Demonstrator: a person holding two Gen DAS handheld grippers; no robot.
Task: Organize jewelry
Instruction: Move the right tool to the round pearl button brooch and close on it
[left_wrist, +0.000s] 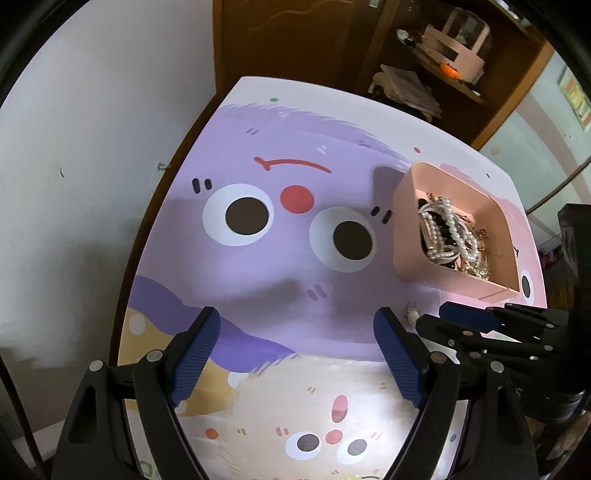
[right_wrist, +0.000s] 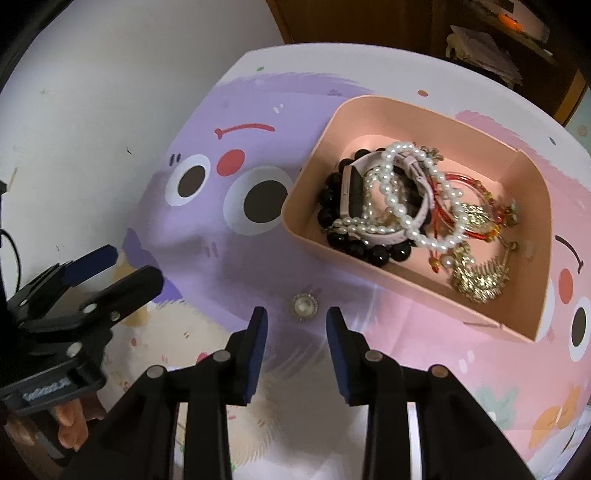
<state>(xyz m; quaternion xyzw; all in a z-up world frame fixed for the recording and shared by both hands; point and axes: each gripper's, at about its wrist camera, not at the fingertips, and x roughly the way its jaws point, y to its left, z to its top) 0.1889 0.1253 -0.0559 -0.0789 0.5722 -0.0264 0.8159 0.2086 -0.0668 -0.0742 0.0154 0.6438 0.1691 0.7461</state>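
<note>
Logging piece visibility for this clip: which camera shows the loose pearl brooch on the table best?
The right wrist view: the pearl brooch lies whole and unobstructed on the table mat, just ahead of the open right gripper, outside the pink tray. The left wrist view catches only a sliver of it beside the left gripper's finger.

Black gripper (left_wrist: 297, 354), blue pads (left_wrist: 195, 360)

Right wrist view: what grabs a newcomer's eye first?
The pink tray at upper right, heaped with tangled jewelry: white pearl strands, black beads, gold pieces. Next, the lone pearl brooch on the cartoon-face tablecloth, just ahead of the open right gripper.
</note>
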